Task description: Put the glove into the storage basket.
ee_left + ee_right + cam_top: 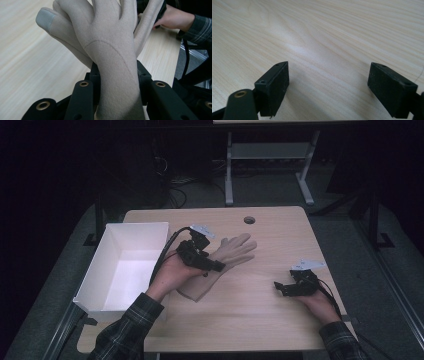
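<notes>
- Dark room around a pale wooden tabletop (250,310); from the high view, the left gripper (207,262) sits over a beige glove (232,251), beside a white box (150,232), with nothing between them.
- Left gripper view: its jaws are clamped on the glove's cuff, fingers hanging forward, likely for lifting.
- Right gripper view: the right gripper (328,82) has its jaws wide apart and empty above bare wood, well clear.

No text, label, brand, number or sign can be read on anything in these views.
</notes>
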Action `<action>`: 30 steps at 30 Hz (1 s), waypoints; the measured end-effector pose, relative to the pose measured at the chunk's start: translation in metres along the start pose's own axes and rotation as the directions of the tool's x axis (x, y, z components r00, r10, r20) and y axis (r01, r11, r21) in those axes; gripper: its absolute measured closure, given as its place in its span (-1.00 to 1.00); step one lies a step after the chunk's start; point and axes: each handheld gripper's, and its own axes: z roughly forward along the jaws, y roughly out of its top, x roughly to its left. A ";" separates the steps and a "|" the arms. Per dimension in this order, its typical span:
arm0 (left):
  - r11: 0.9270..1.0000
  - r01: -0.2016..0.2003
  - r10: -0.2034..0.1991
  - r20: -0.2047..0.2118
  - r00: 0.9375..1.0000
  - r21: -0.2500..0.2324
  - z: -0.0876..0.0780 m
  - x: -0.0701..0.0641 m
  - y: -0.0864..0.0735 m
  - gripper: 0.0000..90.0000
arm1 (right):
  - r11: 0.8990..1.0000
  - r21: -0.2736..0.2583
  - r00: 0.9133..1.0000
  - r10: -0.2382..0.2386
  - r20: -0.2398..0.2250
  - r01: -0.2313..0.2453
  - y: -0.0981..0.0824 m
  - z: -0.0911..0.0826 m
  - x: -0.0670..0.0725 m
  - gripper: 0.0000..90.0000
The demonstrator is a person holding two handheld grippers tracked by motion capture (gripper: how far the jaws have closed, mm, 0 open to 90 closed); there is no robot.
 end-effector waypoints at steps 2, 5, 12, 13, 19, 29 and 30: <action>1.000 -0.004 0.004 -0.009 1.000 0.002 -0.007 0.002 0.001 0.49 | 1.000 0.000 1.000 0.000 0.000 0.000 0.000 0.000 0.000 -0.62; 1.000 -0.007 0.007 -0.025 1.000 -0.005 -0.017 0.005 0.001 0.49 | 1.000 0.000 1.000 0.000 0.000 0.000 0.000 0.000 0.000 -0.62; 0.999 0.003 -0.006 -0.084 0.996 -0.032 -0.045 0.015 -0.003 0.49 | 1.000 0.000 1.000 0.000 0.000 0.000 0.000 0.000 0.000 -0.62; 1.000 0.005 -0.007 -0.092 0.996 -0.030 -0.050 0.017 -0.004 0.49 | 1.000 -0.001 1.000 0.000 0.000 0.000 0.000 0.000 0.000 -0.62; 0.997 0.040 -0.049 -0.139 0.989 -0.064 -0.075 0.029 -0.016 0.49 | 1.000 -0.001 1.000 0.000 0.000 0.000 0.000 0.000 0.000 -0.62; 0.989 0.092 -0.114 -0.213 0.970 -0.112 -0.113 0.045 -0.041 0.49 | 1.000 -0.001 1.000 0.000 0.000 0.000 0.000 0.000 0.000 -0.62; 0.989 0.097 -0.121 -0.219 0.968 -0.115 -0.117 0.047 -0.044 0.49 | 1.000 -0.001 1.000 0.000 0.000 0.000 0.000 0.000 0.000 -0.62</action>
